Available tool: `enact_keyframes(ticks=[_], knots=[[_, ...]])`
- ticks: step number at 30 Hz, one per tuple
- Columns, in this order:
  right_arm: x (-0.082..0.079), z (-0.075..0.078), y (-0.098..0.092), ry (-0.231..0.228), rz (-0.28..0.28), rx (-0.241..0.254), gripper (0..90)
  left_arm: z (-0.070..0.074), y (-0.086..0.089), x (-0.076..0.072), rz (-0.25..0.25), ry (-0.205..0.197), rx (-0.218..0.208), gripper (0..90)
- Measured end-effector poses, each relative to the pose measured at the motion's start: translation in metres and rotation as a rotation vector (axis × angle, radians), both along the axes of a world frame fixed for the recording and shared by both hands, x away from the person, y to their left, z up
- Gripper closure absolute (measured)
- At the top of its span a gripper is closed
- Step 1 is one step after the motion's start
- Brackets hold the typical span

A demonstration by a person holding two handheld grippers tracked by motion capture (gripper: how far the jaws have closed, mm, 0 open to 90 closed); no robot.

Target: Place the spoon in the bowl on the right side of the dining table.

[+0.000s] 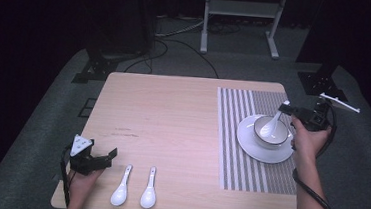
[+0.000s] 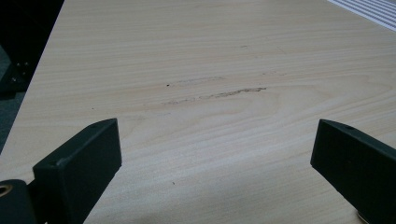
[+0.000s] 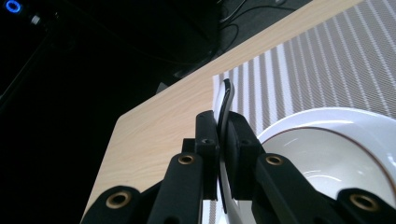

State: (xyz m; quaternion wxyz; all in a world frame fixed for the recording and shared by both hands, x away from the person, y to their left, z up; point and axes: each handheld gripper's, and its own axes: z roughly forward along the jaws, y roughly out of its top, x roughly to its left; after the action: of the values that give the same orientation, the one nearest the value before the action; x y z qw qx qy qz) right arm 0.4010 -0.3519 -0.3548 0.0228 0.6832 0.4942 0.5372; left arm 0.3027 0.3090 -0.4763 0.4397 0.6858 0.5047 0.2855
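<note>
A white ceramic spoon point(image 1: 274, 122) leans in the white bowl point(image 1: 271, 134), its scoop inside and its handle rising toward the far right. My right gripper point(image 1: 286, 109) is shut on that handle; in the right gripper view the thin handle point(image 3: 225, 105) sticks up between the closed black jaws of the right gripper point(image 3: 223, 135), with the bowl point(image 3: 327, 154) just beyond. The bowl stands on a white saucer point(image 1: 250, 142) on the striped placemat point(image 1: 239, 159). Two more white spoons point(image 1: 121, 187) point(image 1: 149, 189) lie near the table's front edge. My left gripper point(image 1: 105, 159) rests open beside them, over bare wood point(image 2: 210, 93).
The light wooden table point(image 1: 163, 113) has a faint scuff mark point(image 2: 215, 93) ahead of the left gripper. Beyond the table's far edge lie dark floor, cables and a white metal stand point(image 1: 240, 18). The placemat's corner point(image 2: 369, 11) shows at the top right of the left gripper view.
</note>
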Motion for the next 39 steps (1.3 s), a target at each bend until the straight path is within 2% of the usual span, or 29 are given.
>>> enact_keyframes(ticks=[7, 10, 23, 30, 39], knots=[[0.003, -0.007, -0.009, 0.015, -0.063, 0.009, 84.3, 0.000, 0.000, 0.000, 0.000, 0.000, 0.000, 0.6], [0.003, -0.008, -0.009, 0.015, -0.069, 0.010, 84.1, 0.000, 0.000, 0.000, -0.001, 0.000, -0.002, 0.5], [-0.001, -0.036, -0.021, 0.028, -0.149, 0.047, 84.1, 0.000, 0.000, 0.000, -0.001, -0.002, -0.001, 0.5], [-0.005, -0.043, -0.027, 0.020, -0.176, 0.060, 84.2, 0.000, 0.000, 0.000, -0.001, -0.002, 0.000, 0.5], [-0.006, -0.050, -0.028, 0.031, -0.186, 0.060, 84.1, 0.000, 0.000, 0.000, -0.002, -0.003, -0.001, 0.6]])
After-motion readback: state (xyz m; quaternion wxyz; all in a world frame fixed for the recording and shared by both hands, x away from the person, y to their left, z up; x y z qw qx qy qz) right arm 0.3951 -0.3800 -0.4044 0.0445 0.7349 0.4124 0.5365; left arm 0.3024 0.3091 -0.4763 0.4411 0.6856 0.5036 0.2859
